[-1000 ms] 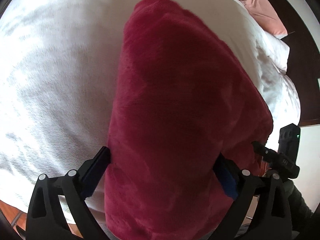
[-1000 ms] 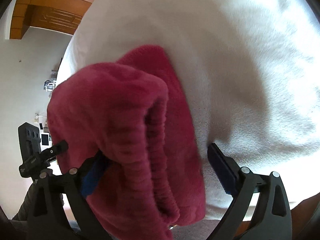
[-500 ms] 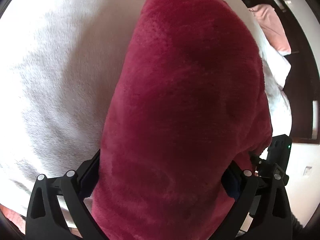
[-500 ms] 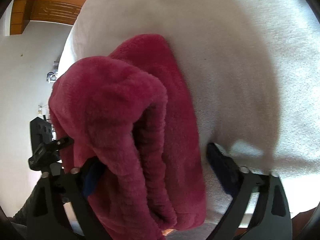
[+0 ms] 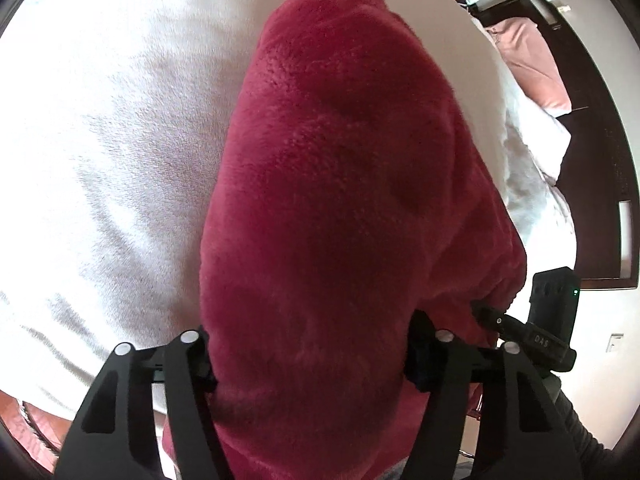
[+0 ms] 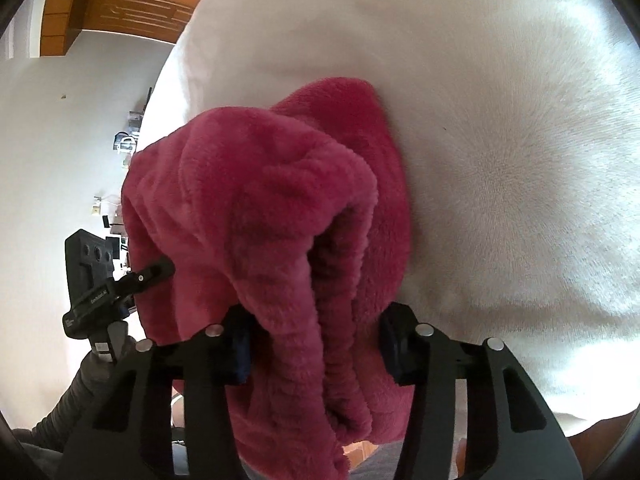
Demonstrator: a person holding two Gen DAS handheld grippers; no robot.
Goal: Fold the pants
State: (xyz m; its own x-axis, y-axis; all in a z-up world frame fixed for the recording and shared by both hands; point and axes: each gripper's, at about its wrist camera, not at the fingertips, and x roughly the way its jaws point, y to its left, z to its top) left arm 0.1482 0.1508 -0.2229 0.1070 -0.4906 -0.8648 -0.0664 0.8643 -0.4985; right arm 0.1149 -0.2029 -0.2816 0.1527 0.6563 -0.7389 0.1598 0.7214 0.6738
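Dark red fleece pants (image 5: pixel 340 160) lie in a thick folded bundle on a white bed cover (image 5: pixel 100 140). My left gripper (image 5: pixel 308 360) is closing, and its pads press into the near end of the bundle from both sides. In the right wrist view the pants (image 6: pixel 260 184) show their ribbed waistband edge and layered folds. My right gripper (image 6: pixel 314 344) is closing too, with those folds squeezed between its pads. Each camera catches the other tool at the bundle's far side: the right gripper's body (image 5: pixel 552 320) and the left gripper's body (image 6: pixel 92 280).
The white bed cover (image 6: pixel 500 140) spreads wide to the right of the pants. A pink pillow (image 5: pixel 528 64) and a dark headboard (image 5: pixel 600 160) are at the far right. A wooden cabinet (image 6: pixel 120 8) hangs on the white wall. Floor (image 5: pixel 24 432) shows beyond the bed's near edge.
Both pairs of jaws have narrowed from wide open onto the red bundle. The near end of the pants now bulges up between the fingers in both views.
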